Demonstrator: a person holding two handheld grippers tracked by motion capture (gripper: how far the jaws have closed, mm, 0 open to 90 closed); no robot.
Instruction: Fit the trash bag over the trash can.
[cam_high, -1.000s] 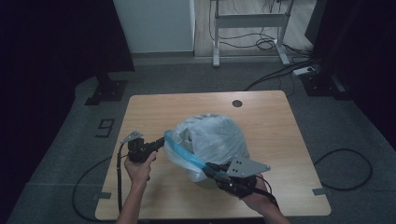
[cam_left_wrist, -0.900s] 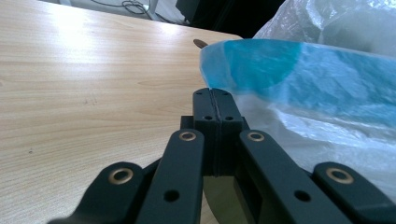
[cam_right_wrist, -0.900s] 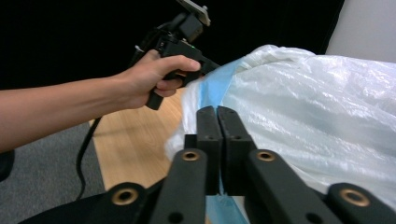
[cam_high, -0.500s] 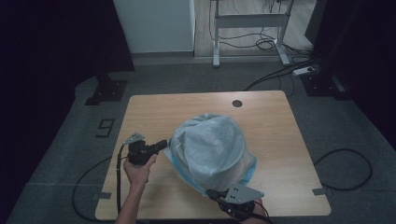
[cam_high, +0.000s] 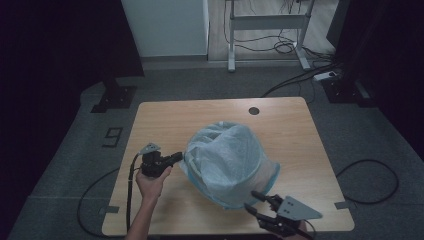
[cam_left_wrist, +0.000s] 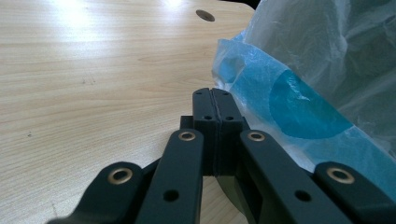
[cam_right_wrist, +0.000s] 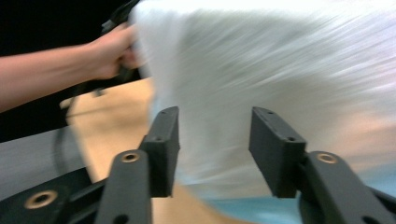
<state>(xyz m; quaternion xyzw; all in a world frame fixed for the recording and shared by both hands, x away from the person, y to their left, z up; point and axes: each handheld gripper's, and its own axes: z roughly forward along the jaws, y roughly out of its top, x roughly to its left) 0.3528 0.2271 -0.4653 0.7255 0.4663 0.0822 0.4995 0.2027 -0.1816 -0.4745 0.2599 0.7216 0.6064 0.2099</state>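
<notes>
Plastic bag (cam_high: 227, 162) on wooden table (cam_high: 165, 117), billowed over blue rim.

Left gripper (cam_high: 176, 158) at bag's left edge, jaws pressed together (whether on film, cannot tell); right gripper (cam_high: 252, 200) near front edge, jaws just opening, spread, nothing between, view blurred.

text: "9" | on: floor marking (cam_high: 114, 136) left of the table (cam_high: 220, 111) (digit reading uncertain) | other text: none

high view looks down and forward over the whole surface (cam_high: 165, 120); both tool views sit low and close, sharing the bag (cam_high: 227, 162).
</notes>
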